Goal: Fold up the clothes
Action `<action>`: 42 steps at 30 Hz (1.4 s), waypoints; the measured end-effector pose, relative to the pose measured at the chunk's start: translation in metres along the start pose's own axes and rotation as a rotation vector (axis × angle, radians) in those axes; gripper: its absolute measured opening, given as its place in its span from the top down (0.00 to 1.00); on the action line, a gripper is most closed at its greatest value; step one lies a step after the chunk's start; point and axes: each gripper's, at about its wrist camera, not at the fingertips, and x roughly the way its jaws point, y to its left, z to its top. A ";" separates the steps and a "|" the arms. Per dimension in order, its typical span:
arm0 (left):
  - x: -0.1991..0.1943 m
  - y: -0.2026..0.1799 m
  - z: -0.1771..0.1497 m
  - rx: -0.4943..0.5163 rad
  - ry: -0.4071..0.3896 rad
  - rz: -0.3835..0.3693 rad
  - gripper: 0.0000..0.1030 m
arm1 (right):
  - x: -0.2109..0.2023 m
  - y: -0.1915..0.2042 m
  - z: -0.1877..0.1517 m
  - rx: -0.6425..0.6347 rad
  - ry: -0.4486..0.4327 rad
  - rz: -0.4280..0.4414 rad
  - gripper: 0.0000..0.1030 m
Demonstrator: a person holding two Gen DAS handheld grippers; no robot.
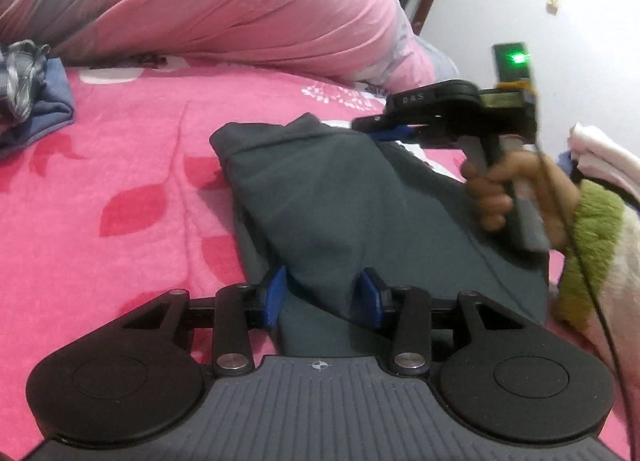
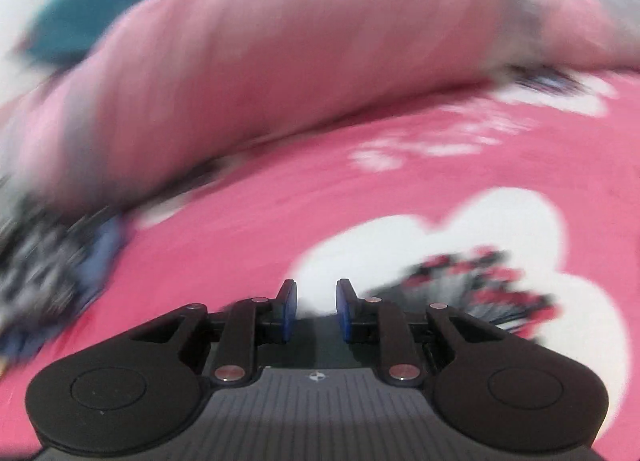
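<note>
A dark grey-green garment (image 1: 340,197) lies bunched on the pink bedsheet (image 1: 132,165). My left gripper (image 1: 323,297) holds its near edge, the blue pads (image 1: 276,297) pressing a thick fold of cloth. A hand brings my right gripper (image 1: 362,125) in from the right, and it pinches the garment's far edge, lifted a little off the sheet. The right wrist view is blurred by motion. There my right gripper (image 2: 316,301) stands narrow, with a dark strip of the garment (image 2: 318,337) low between its pads.
A heaped pink quilt (image 1: 224,9) runs along the back. Blue and grey clothes (image 1: 32,101) lie at the far left. A pile of white and fuzzy green clothes (image 1: 592,229) sits at the right edge, and a cable (image 1: 600,309) hangs beside it.
</note>
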 end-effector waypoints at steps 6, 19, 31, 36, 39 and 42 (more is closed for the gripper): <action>0.001 0.005 0.001 -0.026 -0.004 -0.014 0.57 | -0.065 -0.031 0.006 0.116 -0.089 0.078 0.76; -0.003 0.070 -0.001 -0.437 -0.011 -0.288 0.52 | -0.132 -0.061 -0.048 0.281 -0.133 -0.117 0.79; -0.021 0.105 0.004 -0.596 0.104 -0.295 0.50 | -0.185 0.135 -0.149 -0.367 0.040 0.128 0.48; -0.018 0.109 -0.002 -0.593 0.071 -0.349 0.50 | -0.174 0.182 -0.180 -0.591 0.100 0.098 0.48; -0.012 0.105 -0.002 -0.552 0.084 -0.386 0.51 | -0.161 0.188 -0.179 -0.559 0.141 0.070 0.48; -0.010 0.099 -0.003 -0.504 0.098 -0.396 0.50 | -0.152 0.182 -0.169 -0.423 0.187 0.089 0.49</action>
